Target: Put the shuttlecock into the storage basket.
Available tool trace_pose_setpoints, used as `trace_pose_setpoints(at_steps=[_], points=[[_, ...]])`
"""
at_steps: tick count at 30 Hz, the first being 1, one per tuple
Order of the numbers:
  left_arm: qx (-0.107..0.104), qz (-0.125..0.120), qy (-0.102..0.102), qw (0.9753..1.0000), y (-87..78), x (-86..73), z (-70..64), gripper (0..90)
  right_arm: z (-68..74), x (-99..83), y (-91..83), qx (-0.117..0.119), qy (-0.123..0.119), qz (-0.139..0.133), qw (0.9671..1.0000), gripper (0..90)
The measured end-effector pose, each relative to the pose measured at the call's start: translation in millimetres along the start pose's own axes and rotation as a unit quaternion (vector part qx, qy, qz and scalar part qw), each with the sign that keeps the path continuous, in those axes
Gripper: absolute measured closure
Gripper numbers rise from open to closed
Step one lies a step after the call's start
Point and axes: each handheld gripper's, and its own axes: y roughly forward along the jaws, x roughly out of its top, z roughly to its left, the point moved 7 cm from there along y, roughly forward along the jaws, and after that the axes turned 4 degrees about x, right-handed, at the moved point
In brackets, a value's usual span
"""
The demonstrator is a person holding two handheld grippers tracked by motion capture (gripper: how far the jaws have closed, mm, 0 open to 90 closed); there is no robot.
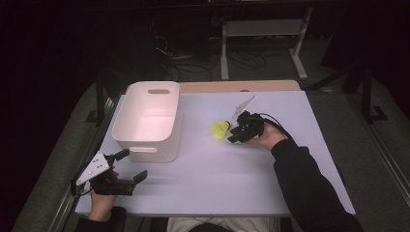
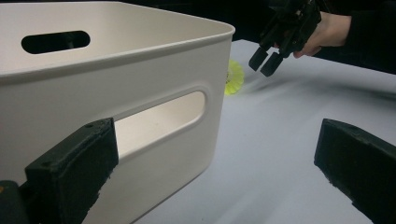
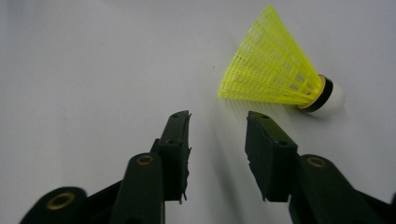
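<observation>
A: Where was the shuttlecock [image 3: 280, 77]?

B: On the white table [image 1: 232, 159], just beyond the right gripper [image 3: 218, 122], a little off to one side of its tips. The jaws stood narrowly apart, holding nothing.

A: And its make?

B: Yellow plastic mesh skirt, black band, rounded white cap. It lay on its side, skirt towards the jaws.

A: The left gripper [image 1: 129, 165]?

B: Wide open, empty, beside the smooth white bin [image 1: 150, 121].

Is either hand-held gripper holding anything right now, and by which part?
Nothing is held. The right hand-held gripper is open just short of the yellow shuttlecock; the left hand-held gripper is open beside the white bin.
</observation>
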Motion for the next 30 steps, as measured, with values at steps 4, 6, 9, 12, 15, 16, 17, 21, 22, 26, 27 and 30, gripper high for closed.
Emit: trace_pose_setpoints(at_steps=[4,6,9,12,15,16,17,21,22,26,27,30], points=[[0.0,0.0,0.0,1.0,0.0,0.0,-0.1,0.0,-0.9,1.2,2.6,-0.002,-0.005,0.008,1.0,69.5],[0.0,0.0,0.0,1.0,-0.1,0.0,0.0,0.0,-1.1,1.8,5.0,-0.001,-0.005,0.014,0.9999,74.5],[0.0,0.0,0.0,1.0,0.0,0.0,0.0,0.0,-2.1,2.8,8.0,-0.005,0.0,0.022,0.9997,82.8],[0.0,0.0,0.0,1.0,-0.2,0.0,-0.1,0.0,-4.1,3.4,12.2,-0.007,0.006,0.035,0.9994,88.5],[0.0,0.0,0.0,1.0,-0.2,0.0,-0.1,0.0,-5.9,3.9,14.1,-0.009,0.008,0.039,0.9992,88.7],[0.0,-0.001,-0.001,1.0,-0.2,0.1,-0.1,0.0,-6.5,4.1,14.7,-0.009,0.008,0.04,0.9991,88.7],[0.0,-0.001,-0.001,1.0,-0.2,0.1,-0.1,0.0,-7.3,4.2,15.7,-0.01,0.011,0.042,0.999,88.7],[0.0,-0.001,-0.001,1.0,-0.2,0.1,-0.1,0.0,-10.6,3.1,19.3,-0.007,0.019,0.047,0.9987,88.8],[0.0,-0.001,-0.001,1.0,-0.2,0.1,-0.2,0.0,-11.5,2.8,20.4,-0.005,0.022,0.046,0.9987,88.8],[0.0,-0.001,-0.001,1.0,-0.2,0.1,-0.1,0.0,-15.5,2.3,22.7,-0.001,0.032,0.045,0.9985,88.8],[0.0,0.0,-0.001,1.0,-0.2,0.0,0.0,0.0,-17.0,3.2,22.9,0.001,0.036,0.042,0.9985,88.8],[0.0,0.0,-0.001,1.0,-0.2,0.0,-0.1,0.0,-18.1,4.5,23.5,0.0,0.036,0.045,0.9984,88.9]])
